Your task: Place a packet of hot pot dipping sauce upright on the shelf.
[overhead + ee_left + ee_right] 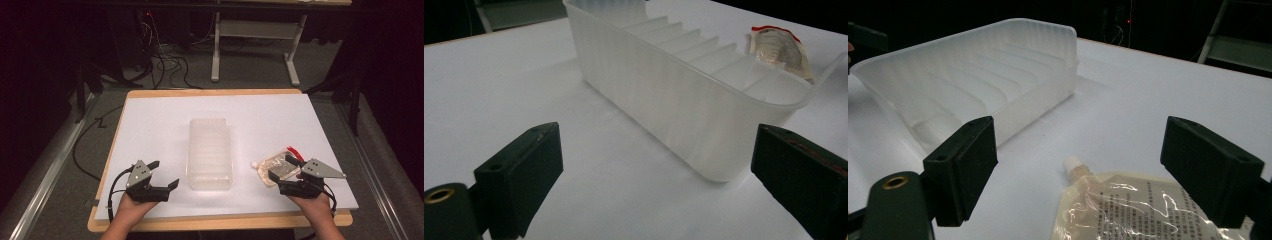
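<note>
Pouch (278,167) — a clear spouted sachet with a white cap and a red far end — lies flat on the white table (165,120), near its right front edge, just right of the translucent ribbed tray (210,152) that stands lengthwise in the middle. In the high view the person's right hand (315,207) comes in from the near edge, palm down, and holds the right gripper (281,167) low and pointed toward the far left; its jaws stand wide apart over the near end of the pouch, pressing on nothing. The left hand (131,207) mirrors it at the near left, with the left gripper (164,174) angled toward the tray, jaws spread and empty.

From the left gripper view, that gripper (655,165) sits low over the bare table, its two black jaws well apart, with the tray's rounded near corner (704,115) between them but untouched. The pouch (780,50) shows beyond the tray's rim.

From the right gripper view, the gripper (1078,165) hovers just above the pouch (1128,205) — crinkled clear film with printed text, the white spout pointing at the tray (973,75). The jaws are wide and clear of the film.
</note>
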`<state>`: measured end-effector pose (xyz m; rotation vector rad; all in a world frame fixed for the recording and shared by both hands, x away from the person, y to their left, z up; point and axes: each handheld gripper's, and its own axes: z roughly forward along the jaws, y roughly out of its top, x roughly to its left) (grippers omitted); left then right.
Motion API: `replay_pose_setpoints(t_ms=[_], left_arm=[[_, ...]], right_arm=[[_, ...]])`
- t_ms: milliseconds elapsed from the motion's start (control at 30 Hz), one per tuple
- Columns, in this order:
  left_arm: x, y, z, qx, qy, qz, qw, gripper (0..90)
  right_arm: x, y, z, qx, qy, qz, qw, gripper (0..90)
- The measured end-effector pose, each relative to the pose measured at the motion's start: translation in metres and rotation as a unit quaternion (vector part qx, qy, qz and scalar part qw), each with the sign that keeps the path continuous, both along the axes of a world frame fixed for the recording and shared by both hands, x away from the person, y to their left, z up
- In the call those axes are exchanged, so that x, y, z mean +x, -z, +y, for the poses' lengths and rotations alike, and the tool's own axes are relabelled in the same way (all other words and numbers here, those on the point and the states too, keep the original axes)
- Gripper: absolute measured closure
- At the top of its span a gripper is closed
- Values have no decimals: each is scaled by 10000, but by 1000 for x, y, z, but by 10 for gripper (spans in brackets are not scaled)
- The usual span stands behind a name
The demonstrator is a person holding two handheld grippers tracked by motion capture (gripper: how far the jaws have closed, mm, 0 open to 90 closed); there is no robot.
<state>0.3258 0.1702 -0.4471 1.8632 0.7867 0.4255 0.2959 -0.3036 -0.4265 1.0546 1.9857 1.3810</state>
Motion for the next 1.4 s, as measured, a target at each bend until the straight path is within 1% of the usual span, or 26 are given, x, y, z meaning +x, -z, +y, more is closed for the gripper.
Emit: replay_pose_setpoints(t_ms=[167,367,767,1000,1067,1267,1367,1400], left_arm=[[0,0,1,-53,-31,-18,10000,70],[1,0,1,-45,-24,-22,10000,70],[1,-1,2,-54,-18,-15,10000,70],[0,-3,3,-158,-31,-99,9998,66],[0,-3,3,-175,-32,-113,9998,66],[0,-4,3,-242,-28,-190,9995,64],[0,-4,3,-232,-21,-202,9995,63],[0,-4,3,-235,-23,-202,9995,63]], right_arm=[[0,-1,-2,30,13,-3,10000,155],[0,1,-1,-16,25,8,10000,157],[-1,0,-2,2,37,-20,10000,157],[-1,0,-3,-22,31,-43,10000,150],[-1,0,-3,-11,35,-24,10000,149],[0,3,-2,-85,-14,35,10000,137],[3,8,1,-130,-59,174,9997,131],[4,9,2,-177,-79,229,9995,129]])
